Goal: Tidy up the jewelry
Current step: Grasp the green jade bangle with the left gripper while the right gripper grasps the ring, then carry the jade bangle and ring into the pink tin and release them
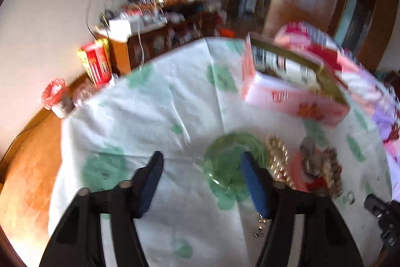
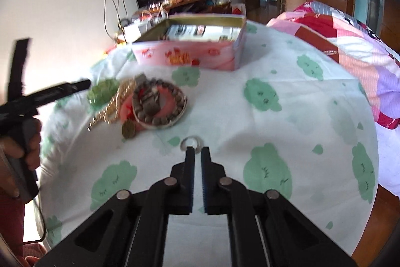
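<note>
On the cloud-printed white cloth point(image 2: 250, 61), the right gripper point(image 2: 197, 150) had closed its jaws at the near edge of a small silver ring point(image 2: 192, 141); whether the pads truly pinched it could not be told. This looked like the pick-up step, with a lift and carry to the open pink tin box point(image 2: 190, 55) likely next. The left gripper point(image 1: 200, 162) stood open and empty, one blue pad over a glassy green bangle point(image 1: 225, 162). Beside it lay a gold link chain point(image 1: 277, 157), a wooden bead bracelet point(image 2: 172, 91) and a metal watch point(image 2: 150, 101), heaped together.
</note>
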